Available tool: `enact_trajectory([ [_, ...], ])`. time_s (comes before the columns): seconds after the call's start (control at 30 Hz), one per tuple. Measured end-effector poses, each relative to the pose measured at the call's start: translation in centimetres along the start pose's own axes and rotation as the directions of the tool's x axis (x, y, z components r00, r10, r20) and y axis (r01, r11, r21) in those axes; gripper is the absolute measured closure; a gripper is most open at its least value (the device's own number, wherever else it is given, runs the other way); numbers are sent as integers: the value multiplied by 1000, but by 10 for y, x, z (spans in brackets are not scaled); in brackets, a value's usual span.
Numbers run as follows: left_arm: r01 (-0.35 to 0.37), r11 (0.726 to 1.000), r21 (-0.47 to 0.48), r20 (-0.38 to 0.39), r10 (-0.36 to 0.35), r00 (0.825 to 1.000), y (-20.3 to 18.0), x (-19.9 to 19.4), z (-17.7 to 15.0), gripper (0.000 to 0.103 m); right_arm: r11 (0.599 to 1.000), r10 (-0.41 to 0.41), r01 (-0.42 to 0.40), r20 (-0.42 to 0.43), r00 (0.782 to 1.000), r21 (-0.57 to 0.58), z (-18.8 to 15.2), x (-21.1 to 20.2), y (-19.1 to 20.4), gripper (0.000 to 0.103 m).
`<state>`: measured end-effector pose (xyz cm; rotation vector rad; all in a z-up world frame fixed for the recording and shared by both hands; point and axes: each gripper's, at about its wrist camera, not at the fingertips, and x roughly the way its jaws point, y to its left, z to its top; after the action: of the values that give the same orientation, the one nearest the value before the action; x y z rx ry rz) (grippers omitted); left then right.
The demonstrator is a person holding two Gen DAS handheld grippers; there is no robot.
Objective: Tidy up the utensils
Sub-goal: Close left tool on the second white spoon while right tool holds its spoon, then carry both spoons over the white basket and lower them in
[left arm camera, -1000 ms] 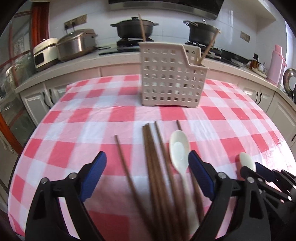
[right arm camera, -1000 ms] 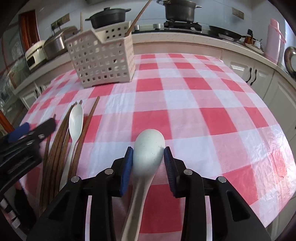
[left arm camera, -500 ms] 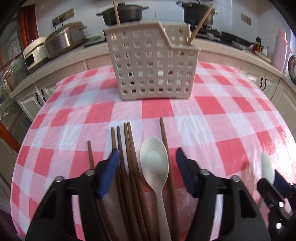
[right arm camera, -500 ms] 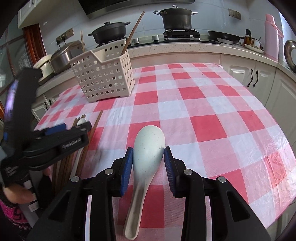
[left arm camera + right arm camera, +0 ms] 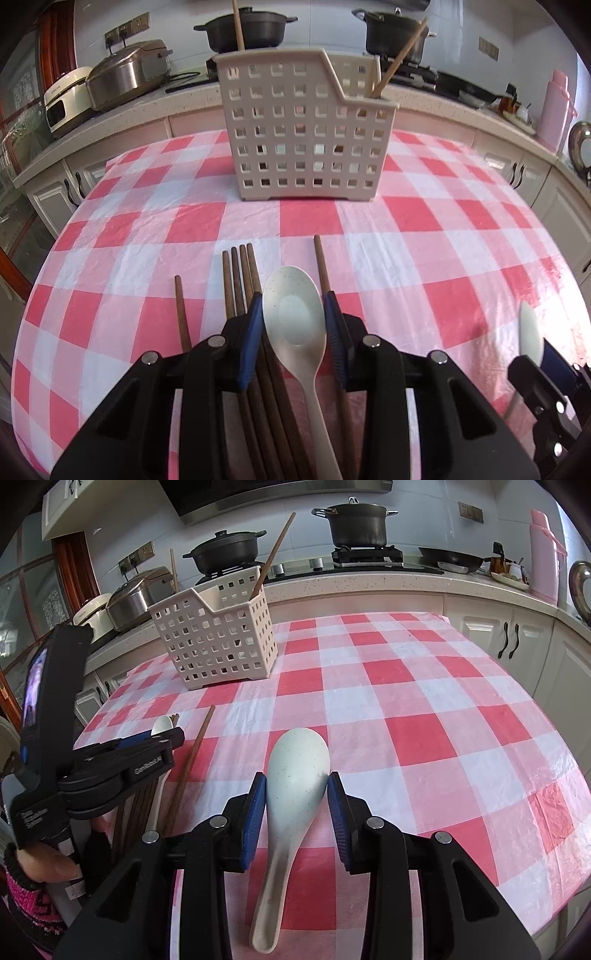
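A white spoon (image 5: 293, 317) lies bowl-up on the checked tablecloth (image 5: 424, 258) among several dark wooden chopsticks (image 5: 240, 280). My left gripper (image 5: 293, 314) is over it, its jaws closing, and both blue pads meet the sides of the bowl. Some chopsticks run under its left finger and one runs under the right. My right gripper (image 5: 296, 788) is shut on a second white spoon (image 5: 299, 760), held bowl-down with the handle toward the camera. The white lattice basket (image 5: 306, 129) stands at the far middle of the table with two chopsticks (image 5: 399, 55) in it.
Behind the table a counter carries two black pots (image 5: 225, 552), rice cookers (image 5: 125, 74) and a pink flask (image 5: 546, 554). White cabinets (image 5: 509, 638) line the right side. A hand in a pink-and-black sleeve (image 5: 33, 886) holds the left gripper (image 5: 168, 738).
My left gripper has moved forward over the lying spoon and its jaws have narrowed from wide apart to the bowl's sides. My right gripper has tilted up a little with its spoon still held.
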<state>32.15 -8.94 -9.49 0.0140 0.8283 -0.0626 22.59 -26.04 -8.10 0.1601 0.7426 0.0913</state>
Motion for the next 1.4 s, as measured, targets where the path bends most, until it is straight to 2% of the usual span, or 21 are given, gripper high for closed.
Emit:
enact_trajectory([
  [0.3, 61, 998, -23, 110, -58, 992, 10, -40, -7, 71, 1000, 20, -19, 60, 998, -14, 5, -16, 9, 71],
  [0.53, 59, 998, -1, 218, -57, 974, 14, -76, -12, 71, 999, 26, -23, 100, 995, -38, 9, -28, 23, 72],
  [0.87, 70, 998, 1, 306, -67, 950, 24, -110, -20, 72, 995, 37, -22, 163, 986, -93, 12, -50, 46, 73],
  [1.0, 79, 997, -4, 334, -73, 940, 30, -117, -16, 72, 993, 38, -18, 176, 984, -117, 16, -51, 53, 73],
  [1.17, 72, 997, -12, 348, -64, 935, 36, -116, -5, 73, 993, 26, -3, 190, 981, -119, 27, -49, 52, 73],
  [1.4, 55, 998, -4, 379, -49, 924, 40, -117, 33, 73, 987, 35, 2, 224, 974, -159, 67, -40, 60, 73],
])
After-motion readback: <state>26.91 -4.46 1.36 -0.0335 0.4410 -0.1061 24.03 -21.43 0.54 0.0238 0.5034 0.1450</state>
